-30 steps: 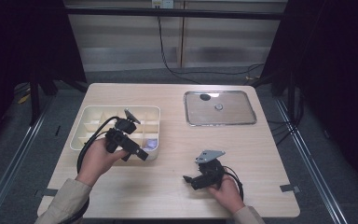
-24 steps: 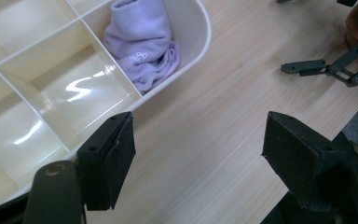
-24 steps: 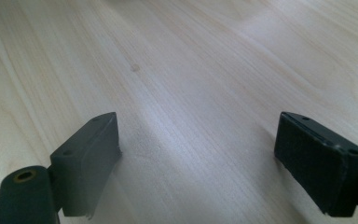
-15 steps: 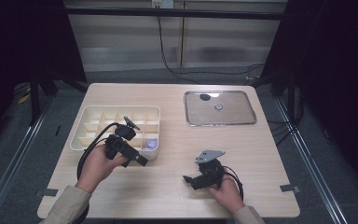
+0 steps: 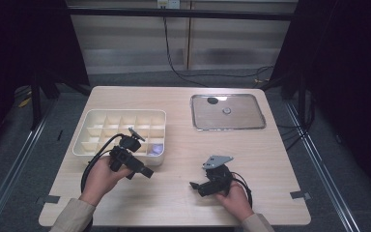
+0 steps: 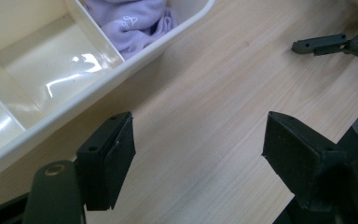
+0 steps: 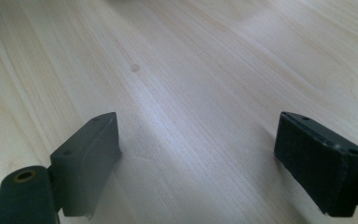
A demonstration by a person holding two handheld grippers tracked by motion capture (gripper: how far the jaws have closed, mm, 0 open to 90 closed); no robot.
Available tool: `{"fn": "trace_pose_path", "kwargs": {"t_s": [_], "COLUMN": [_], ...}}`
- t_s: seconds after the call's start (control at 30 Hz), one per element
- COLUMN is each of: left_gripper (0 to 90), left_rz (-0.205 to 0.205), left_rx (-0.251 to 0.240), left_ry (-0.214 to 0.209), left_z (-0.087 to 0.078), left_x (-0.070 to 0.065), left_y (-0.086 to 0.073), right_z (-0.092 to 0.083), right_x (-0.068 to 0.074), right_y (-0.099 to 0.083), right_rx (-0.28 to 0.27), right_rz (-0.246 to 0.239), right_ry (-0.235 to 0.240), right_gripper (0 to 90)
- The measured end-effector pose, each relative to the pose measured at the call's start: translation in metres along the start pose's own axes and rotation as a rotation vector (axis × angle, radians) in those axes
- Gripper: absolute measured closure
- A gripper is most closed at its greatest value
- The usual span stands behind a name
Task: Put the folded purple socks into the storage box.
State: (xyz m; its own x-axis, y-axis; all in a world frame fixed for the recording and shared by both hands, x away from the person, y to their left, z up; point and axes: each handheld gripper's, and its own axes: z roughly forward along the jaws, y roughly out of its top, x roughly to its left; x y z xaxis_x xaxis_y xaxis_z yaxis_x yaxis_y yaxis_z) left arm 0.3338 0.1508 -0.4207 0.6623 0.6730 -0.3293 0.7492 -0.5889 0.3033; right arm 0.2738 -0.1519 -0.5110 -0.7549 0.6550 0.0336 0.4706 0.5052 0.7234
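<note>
Left gripper (image 6: 198,154) wide apart, empty, beside organizer (image 5: 96,145) holding lilac cloth (image 6: 135,21); right gripper (image 7: 198,158) gaping over bare table (image 5: 174,203); tray (image 5: 258,123) beyond.

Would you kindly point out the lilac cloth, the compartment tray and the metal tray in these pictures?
lilac cloth (image 6: 133,21): left gripper view, on its folded middle.
compartment tray (image 5: 121,112): high view, on its far rim.
metal tray (image 5: 244,113): high view, on a bare part of its floor.

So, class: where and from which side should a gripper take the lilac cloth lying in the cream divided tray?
Grip the lilac cloth at its raised folds, coming from above: the cream divided tray walls it in on every side, leaving the top open.
</note>
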Motion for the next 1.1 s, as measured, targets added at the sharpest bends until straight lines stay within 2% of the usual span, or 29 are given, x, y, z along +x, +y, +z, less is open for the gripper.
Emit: {"fn": "trace_pose_path", "kwargs": {"t_s": [0.5,0.53,0.57,0.7,0.9,1.0,1.1], "left_gripper": [24.1,24.1,24.1,24.1,24.0,24.0,24.0], "left_rz": [-0.008,0.001,-0.011,0.003,-0.012,0.007,0.005], "left_rx": [-0.007,-0.002,-0.007,-0.001,-0.027,-0.019,-0.023], "left_ry": [-0.019,-0.018,-0.024,-0.027,-0.018,-0.020,-0.018], "left_z": [0.016,0.016,0.018,0.022,0.026,0.028,0.030], "left_x": [0.004,0.005,0.005,0.008,0.009,0.011,0.011], "left_y": [-0.012,-0.013,-0.014,-0.017,-0.020,-0.022,-0.023], "right_z": [0.000,0.000,0.000,0.000,0.000,0.000,0.000], "right_x": [0.000,0.000,0.000,0.000,0.000,0.000,0.000], "right_y": [0.000,0.000,0.000,0.000,0.000,0.000,0.000], "right_rx": [0.000,0.000,-0.001,-0.001,0.000,0.000,-0.001], "right_rz": [0.000,0.000,0.000,0.000,0.000,0.000,0.000], "right_ry": [0.000,0.000,0.000,0.000,0.000,0.000,0.000], "right_gripper": [13.4,13.5,13.5,13.4,13.4,13.5,13.5]}}
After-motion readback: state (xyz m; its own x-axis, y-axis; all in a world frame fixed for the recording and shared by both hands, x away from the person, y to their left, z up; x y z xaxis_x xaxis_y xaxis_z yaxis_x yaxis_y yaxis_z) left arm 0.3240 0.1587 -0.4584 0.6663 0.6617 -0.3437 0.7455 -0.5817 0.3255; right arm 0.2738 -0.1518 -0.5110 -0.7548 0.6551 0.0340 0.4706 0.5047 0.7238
